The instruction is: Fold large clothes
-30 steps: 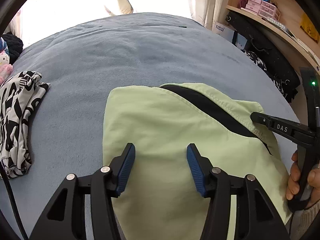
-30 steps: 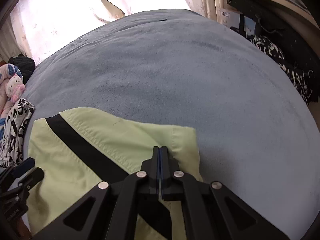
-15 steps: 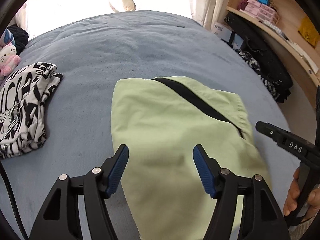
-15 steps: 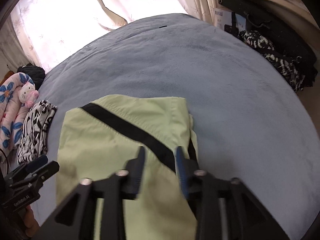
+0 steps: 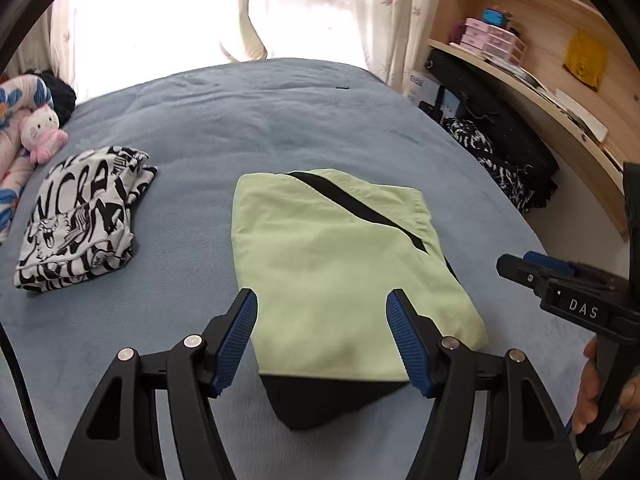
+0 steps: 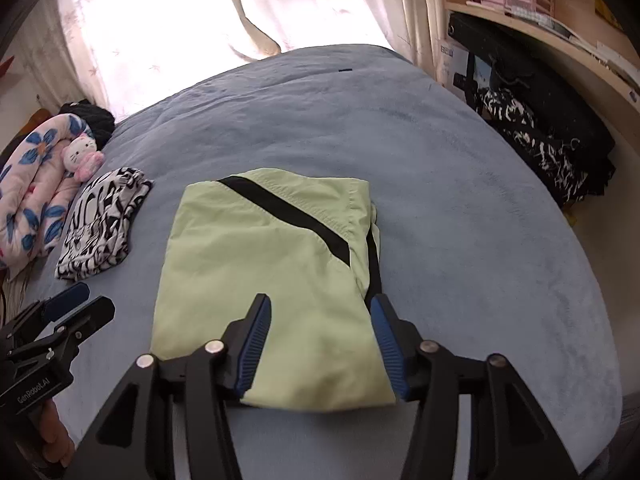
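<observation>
A light green garment with a black stripe (image 5: 332,256) lies folded into a rectangle on the blue bed (image 5: 280,128); a black part sticks out at its near edge. It also shows in the right wrist view (image 6: 264,264). My left gripper (image 5: 322,338) is open and empty, held above the garment's near edge. My right gripper (image 6: 320,342) is open and empty above the garment's near right corner. It appears from the side in the left wrist view (image 5: 520,268), and the left gripper appears in the right wrist view (image 6: 80,304).
A folded black-and-white patterned garment (image 5: 80,216) lies on the bed left of the green one. A pink plush toy (image 5: 42,132) and a floral quilt (image 6: 28,184) sit at the far left. Dark bags and clothes (image 6: 548,144) and wooden shelves (image 5: 540,68) stand right of the bed.
My right gripper has opened and let go of the green garment. Both grippers have pulled back and up from the garment, which now lies flat and folded.
</observation>
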Demonstrator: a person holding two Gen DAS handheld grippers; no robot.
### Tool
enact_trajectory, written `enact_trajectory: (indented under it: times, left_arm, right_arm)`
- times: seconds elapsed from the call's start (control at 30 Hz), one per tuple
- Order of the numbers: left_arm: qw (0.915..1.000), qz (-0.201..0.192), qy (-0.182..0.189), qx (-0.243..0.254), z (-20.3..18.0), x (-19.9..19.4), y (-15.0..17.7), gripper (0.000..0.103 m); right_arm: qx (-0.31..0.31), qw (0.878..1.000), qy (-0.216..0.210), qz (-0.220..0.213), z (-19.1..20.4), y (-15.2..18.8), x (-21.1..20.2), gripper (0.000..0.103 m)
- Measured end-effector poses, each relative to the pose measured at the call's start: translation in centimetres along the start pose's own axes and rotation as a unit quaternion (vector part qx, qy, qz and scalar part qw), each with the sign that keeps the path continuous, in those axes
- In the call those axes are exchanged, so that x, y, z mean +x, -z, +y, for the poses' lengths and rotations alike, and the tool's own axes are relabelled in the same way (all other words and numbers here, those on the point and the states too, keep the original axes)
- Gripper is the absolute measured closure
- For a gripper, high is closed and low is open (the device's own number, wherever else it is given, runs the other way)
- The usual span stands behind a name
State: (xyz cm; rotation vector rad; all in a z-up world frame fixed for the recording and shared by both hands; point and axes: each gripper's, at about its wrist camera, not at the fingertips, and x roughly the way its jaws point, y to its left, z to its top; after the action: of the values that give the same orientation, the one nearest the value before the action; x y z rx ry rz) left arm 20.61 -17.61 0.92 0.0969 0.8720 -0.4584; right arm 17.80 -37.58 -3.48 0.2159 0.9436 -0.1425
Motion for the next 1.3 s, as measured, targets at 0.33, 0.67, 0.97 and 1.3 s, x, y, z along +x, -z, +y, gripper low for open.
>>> enact_trajectory:
  times: [0.33, 0.67, 0.97, 1.3]
  left_arm:
    - [0.9999, -0.013, 0.007, 0.005, -0.6, -2.9, 2.0, 0.030]
    - [1.0000, -0.004, 0.005, -0.007, 0.7, -1.2, 3.6, 0.029]
    - [0.9979, 0.036, 0.011, -0.052, 3.4, 3.5, 5.3, 0.029]
    - [0.9929, 0.071, 0.029, -0.091, 5.3, 8.9, 5.8, 0.029]
  right_arm:
    - [-0.022, 1.000, 0.003, 0.009, -0.3, 1.7, -2.3, 0.036]
    - [-0.009, 0.999, -0.012, 0.033, -2.2, 2.7, -0.5, 0.032]
    - [0.039, 0.995, -0.049, 0.079, -5.4, 3.5, 4.0, 0.027]
    - [0.041, 0.990, -0.081, 0.109, -6.9, 3.5, 8.9, 0.027]
